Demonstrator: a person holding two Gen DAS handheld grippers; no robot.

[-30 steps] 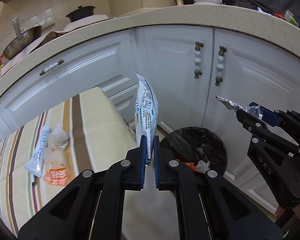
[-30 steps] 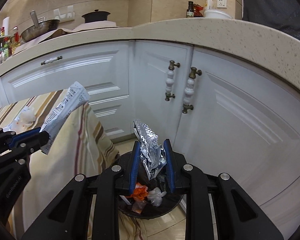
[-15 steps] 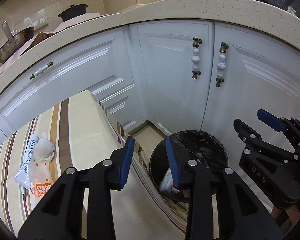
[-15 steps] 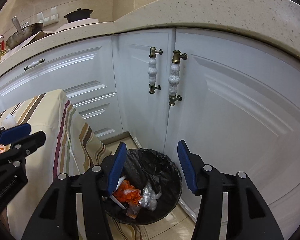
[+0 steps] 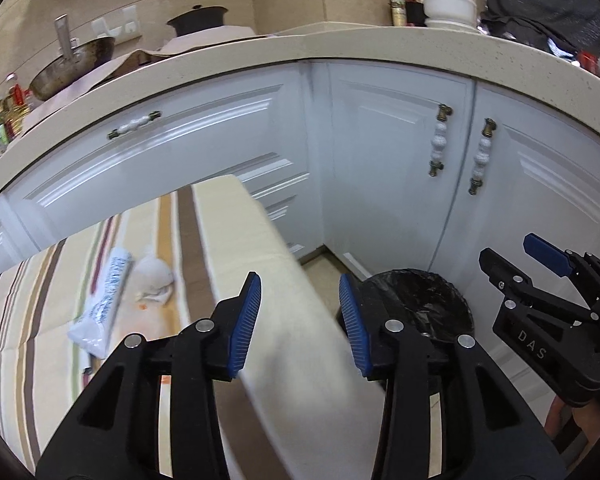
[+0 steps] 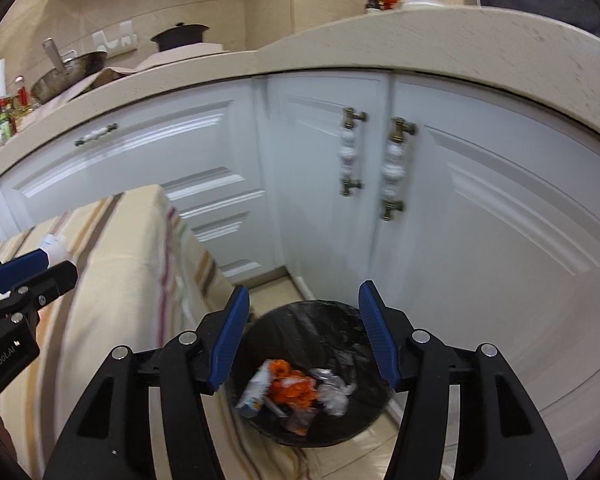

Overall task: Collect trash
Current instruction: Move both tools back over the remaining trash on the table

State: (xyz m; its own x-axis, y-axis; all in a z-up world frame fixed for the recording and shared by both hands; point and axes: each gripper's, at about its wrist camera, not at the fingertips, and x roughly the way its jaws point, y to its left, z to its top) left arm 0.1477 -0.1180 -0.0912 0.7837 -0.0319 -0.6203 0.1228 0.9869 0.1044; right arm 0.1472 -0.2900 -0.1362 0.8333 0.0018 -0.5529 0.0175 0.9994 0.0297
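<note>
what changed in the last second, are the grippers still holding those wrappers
No. Both let go: the left gripper released its white printed packet and the right gripper its foil wrapper; both now stand open and empty. The foil lies in the trash bin. The white wrapper and crumpled tissue stay on the striped tablecloth.

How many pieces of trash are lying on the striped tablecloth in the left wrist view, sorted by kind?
Printed plastic wrapper: 1
Crumpled white tissue: 1
Total: 2 that show clearly. The orange smudge beside the tissue is too blurred to count.
</note>
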